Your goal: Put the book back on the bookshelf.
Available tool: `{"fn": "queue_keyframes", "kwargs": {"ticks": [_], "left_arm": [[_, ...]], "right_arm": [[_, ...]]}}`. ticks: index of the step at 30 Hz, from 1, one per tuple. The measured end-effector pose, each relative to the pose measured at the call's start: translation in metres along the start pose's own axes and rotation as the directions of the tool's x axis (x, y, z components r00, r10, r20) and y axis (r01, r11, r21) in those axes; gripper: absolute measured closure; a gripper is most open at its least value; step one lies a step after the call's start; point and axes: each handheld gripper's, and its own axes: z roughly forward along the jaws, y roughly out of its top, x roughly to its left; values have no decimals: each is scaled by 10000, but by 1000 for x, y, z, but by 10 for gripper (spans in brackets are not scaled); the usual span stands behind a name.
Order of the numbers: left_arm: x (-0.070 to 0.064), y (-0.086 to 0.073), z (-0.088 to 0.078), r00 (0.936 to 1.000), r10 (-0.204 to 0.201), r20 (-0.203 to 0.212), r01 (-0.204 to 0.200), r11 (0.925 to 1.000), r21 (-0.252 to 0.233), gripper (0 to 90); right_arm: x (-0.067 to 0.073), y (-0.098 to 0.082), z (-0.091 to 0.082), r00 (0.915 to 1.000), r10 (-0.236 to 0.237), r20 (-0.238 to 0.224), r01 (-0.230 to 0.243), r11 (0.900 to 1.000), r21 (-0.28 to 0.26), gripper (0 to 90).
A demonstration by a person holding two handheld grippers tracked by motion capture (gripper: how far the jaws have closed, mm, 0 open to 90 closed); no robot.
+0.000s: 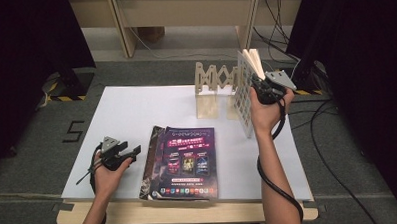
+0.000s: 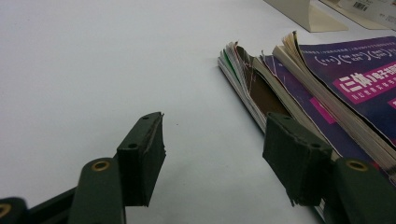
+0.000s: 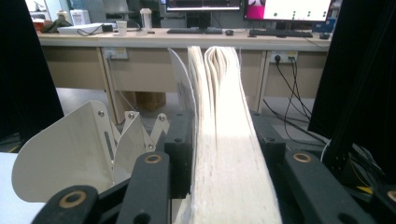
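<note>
White sheeting covers the worktop (image 1: 136, 109), where a stack of purple magazines (image 1: 186, 162) lies flat. Beside it rests the left gripper (image 1: 133, 153), jaws wide apart and empty. Near the wooden rack (image 1: 215, 86) at the far edge, the right gripper (image 1: 258, 82) clamps a book (image 1: 246, 98) standing upright, pages between its pads.

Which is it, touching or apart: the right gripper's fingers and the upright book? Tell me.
Touching. The right gripper view shows the fingers pressed against both sides of the upright book, no gap.
</note>
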Motion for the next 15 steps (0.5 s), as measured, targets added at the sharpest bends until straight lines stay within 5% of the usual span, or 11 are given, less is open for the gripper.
{"fn": "queue_keyframes", "kwargs": {"ticks": [15], "left_arm": [[0, 0, 0, 10000, 10, -10, -10, 10000, 0, 378]], "right_arm": [[-2, 0, 2, 9996, 268, 29, -268, 9996, 19, 721]]}}
